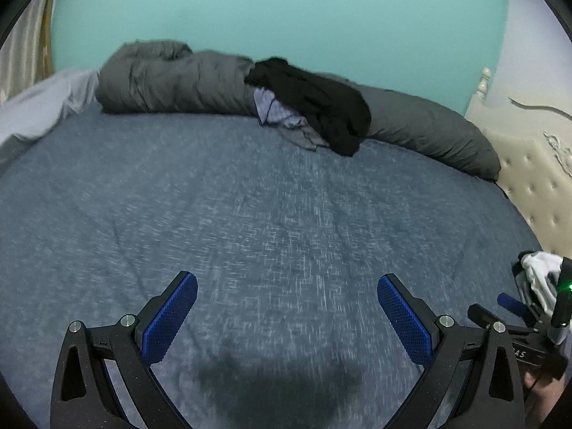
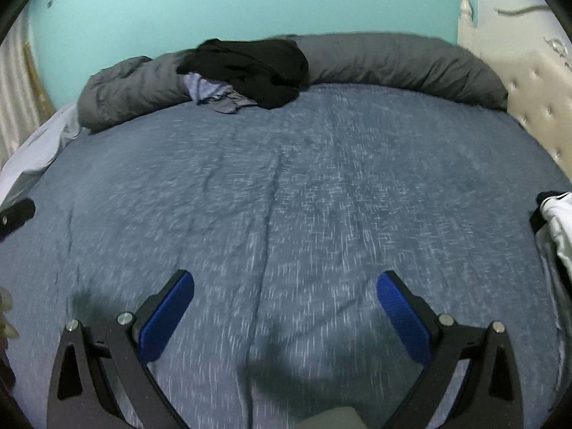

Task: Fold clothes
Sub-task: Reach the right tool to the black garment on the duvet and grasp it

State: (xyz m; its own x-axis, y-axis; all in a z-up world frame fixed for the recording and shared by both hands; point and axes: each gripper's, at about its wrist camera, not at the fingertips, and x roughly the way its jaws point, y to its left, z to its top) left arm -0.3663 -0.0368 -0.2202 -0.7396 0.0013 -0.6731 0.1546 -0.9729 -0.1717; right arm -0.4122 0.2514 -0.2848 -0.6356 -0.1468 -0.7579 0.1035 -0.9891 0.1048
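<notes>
Nearest the cameras, the left gripper (image 1: 287, 298) and the right gripper (image 2: 285, 295) are both hovering low over the bed (image 1: 250, 214), each with its blue-padded jaws spread wide and nothing lying between them; both views are slightly smeared, so the grippers are probably moving, though the direction is not clear. The blue blanket under them is lying bare across the whole middle of the bed, with no garment spread out on it for folding. At the right edge, near the headboard side, a white and dark garment (image 2: 557, 221) is lying bunched; in the left wrist view it is showing just beyond the other gripper's body (image 1: 540, 279), and whether that bundle is folded or merely dropped there cannot be told. At the far side, against the long grey rolled duvet (image 1: 171, 82) running along the teal wall, a heap of clothes is sitting crumpled: a black garment (image 1: 314, 103) draped over a pale lilac one (image 1: 271, 107) and a grey one (image 1: 304, 136). Those three are plainly unfolded, so by my judgement most of the folding is remaining, and the far heap is where the work is waiting; the bundle at the right may be either a finished piece set aside or another one awaiting its turn.
</notes>
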